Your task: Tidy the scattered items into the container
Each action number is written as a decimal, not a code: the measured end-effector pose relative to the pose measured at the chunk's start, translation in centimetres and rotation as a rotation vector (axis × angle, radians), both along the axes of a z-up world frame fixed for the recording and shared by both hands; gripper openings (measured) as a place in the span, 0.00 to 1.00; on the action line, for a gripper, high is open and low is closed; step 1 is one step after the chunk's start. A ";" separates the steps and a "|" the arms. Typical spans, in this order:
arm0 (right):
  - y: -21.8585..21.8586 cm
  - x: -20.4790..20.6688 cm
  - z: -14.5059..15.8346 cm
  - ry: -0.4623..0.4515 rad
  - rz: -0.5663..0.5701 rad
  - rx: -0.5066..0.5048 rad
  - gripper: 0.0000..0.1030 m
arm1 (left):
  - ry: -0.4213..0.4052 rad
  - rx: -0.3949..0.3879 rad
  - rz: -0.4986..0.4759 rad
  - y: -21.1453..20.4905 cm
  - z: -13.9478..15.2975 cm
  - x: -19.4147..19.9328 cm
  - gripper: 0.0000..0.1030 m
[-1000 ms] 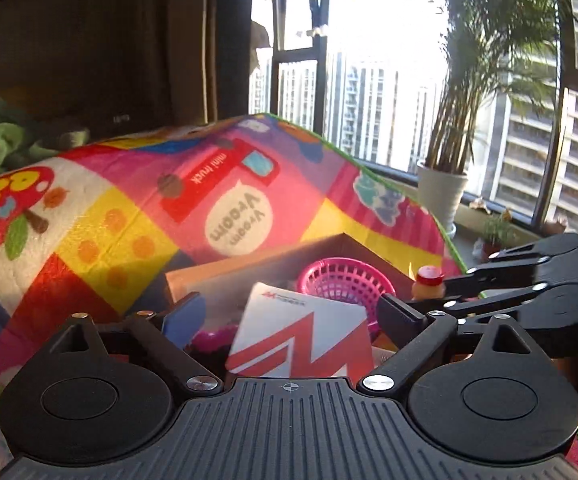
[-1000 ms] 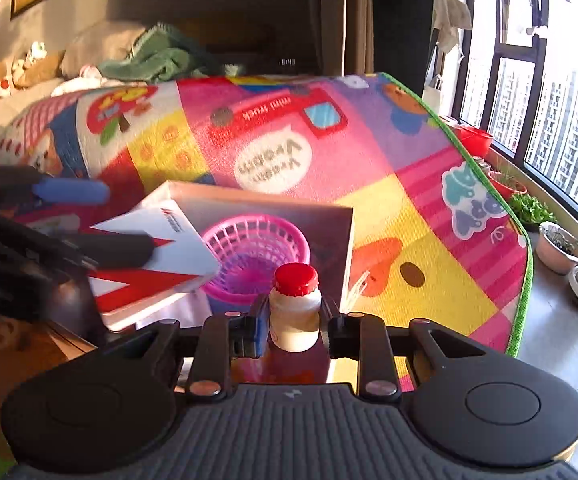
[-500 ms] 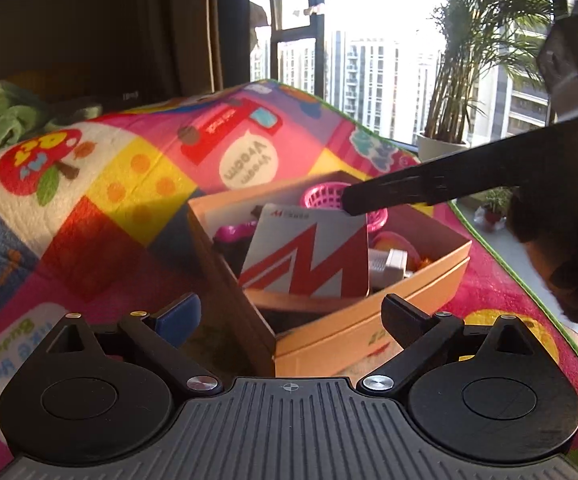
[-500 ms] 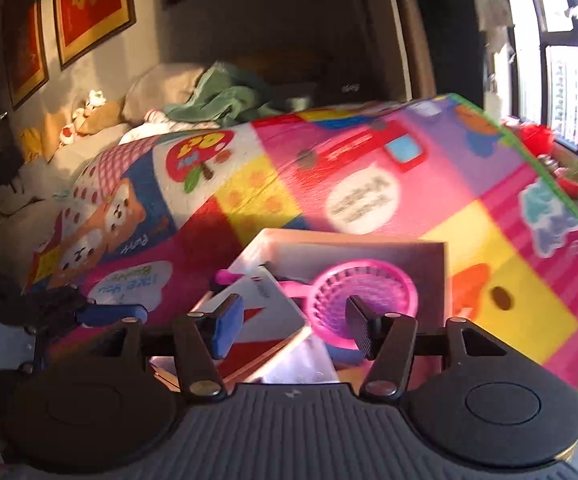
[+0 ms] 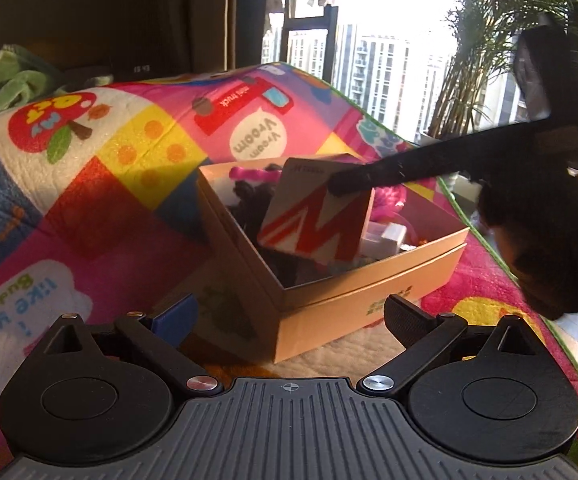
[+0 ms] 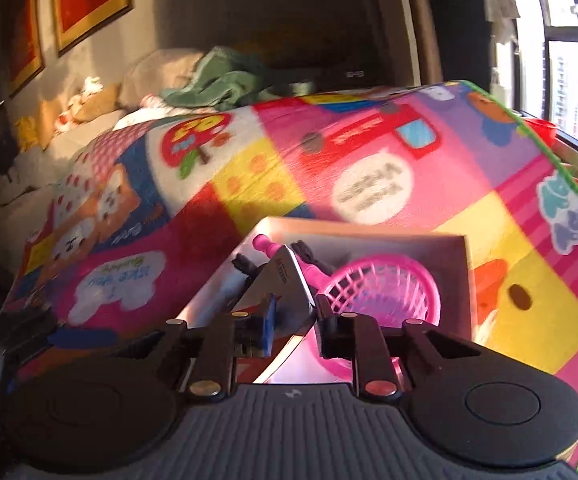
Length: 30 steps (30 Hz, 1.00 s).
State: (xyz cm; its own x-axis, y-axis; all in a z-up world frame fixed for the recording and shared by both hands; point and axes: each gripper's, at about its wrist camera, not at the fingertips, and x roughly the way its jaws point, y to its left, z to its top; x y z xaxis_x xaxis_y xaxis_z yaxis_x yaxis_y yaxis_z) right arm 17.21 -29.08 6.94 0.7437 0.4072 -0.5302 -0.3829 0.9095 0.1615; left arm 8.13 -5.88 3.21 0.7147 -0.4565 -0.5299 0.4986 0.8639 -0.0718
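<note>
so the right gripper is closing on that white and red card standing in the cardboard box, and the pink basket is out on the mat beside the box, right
Not quite: the pink basket sits inside the cardboard box, not out on the mat. The right wrist view shows it within the box walls. The rest holds: the right gripper is closing on the white and red card standing in the box.

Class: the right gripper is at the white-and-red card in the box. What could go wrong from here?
1. The right gripper is closing on the tilted card; a corner grip may let it slip or bend.
2. Shifting the card could nudge the pink basket beside it.
3. The left gripper hangs open by the box corner and might bump it.
</note>
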 end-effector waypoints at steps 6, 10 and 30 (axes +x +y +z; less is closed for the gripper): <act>-3.5 2.9 -1.7 0.039 -0.203 0.083 0.30 | 0.001 0.007 0.012 0.3 0.1 -0.3 0.99; -3.8 1.9 -1.6 0.079 -0.121 0.082 0.34 | 0.013 0.000 0.022 0.5 0.0 0.2 1.00; -0.4 2.8 -0.1 0.046 -0.071 0.015 0.48 | 0.032 0.004 0.033 -0.6 -0.2 0.1 1.00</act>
